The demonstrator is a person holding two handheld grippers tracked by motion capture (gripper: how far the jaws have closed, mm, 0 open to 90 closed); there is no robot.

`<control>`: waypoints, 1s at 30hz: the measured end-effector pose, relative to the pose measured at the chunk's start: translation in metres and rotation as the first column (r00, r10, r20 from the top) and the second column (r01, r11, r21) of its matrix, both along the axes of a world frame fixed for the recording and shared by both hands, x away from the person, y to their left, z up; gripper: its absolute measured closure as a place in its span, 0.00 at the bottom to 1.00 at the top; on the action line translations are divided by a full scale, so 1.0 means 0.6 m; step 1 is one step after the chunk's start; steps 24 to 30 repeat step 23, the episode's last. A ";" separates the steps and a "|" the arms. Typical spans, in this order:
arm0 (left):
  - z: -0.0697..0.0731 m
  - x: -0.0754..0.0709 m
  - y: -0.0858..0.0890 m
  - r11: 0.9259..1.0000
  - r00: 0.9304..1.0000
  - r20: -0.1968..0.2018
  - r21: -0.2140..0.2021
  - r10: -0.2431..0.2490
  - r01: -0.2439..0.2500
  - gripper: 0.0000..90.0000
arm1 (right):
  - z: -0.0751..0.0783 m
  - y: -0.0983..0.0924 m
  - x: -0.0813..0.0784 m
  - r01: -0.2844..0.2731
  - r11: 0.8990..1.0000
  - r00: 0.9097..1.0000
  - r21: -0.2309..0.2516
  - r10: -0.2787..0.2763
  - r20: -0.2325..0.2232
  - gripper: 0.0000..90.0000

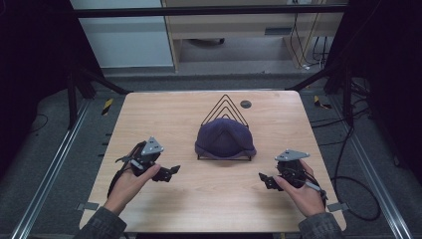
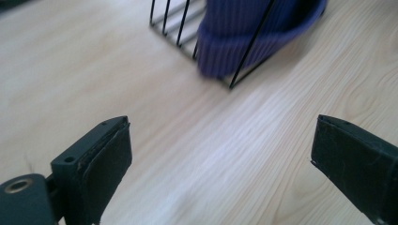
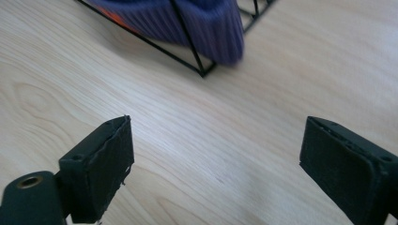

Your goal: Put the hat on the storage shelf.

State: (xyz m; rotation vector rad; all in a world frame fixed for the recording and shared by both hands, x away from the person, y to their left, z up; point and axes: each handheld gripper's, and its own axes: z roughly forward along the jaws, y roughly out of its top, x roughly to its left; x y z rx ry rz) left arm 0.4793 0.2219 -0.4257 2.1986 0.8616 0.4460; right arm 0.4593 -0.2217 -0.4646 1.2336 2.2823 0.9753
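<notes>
A dark purple knit beanie (image 1: 225, 139) is draped over a black wire rack (image 1: 226, 107) at the middle of the wooden table (image 1: 164, 119). My left gripper (image 1: 169, 173) rests low at the front left, jaws wide apart and empty, pointing toward the hat. My right gripper (image 1: 265, 180) sits at the front right, also open and empty. In the left gripper view the beanie (image 2: 253, 33) and rack wires (image 2: 169, 23) lie ahead past my gripper (image 2: 220, 154). The right gripper view shows the beanie (image 3: 197, 23) and the rack's corner (image 3: 202, 72) beyond my gripper (image 3: 216, 159).
A small dark round disc (image 1: 245, 104) lies on the table behind the rack at the right. Black frame legs and cables stand on the floor around the table. A pale cabinet sits beyond the far edge.
</notes>
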 end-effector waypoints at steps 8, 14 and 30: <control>-0.071 0.003 0.056 0.997 0.991 -0.114 0.026 0.071 -0.068 0.06 | -0.040 -0.023 0.010 0.076 0.997 0.995 0.005 -0.075 -0.065 0.13; -0.103 0.002 0.071 0.993 0.975 -0.200 0.074 0.100 -0.087 0.06 | -0.057 -0.020 0.009 0.073 0.997 0.992 -0.030 -0.075 -0.098 0.10; -0.114 -0.012 0.074 0.992 0.980 -0.180 0.112 0.080 -0.060 0.04 | -0.070 -0.016 0.001 0.095 0.994 0.994 -0.044 -0.098 -0.053 0.04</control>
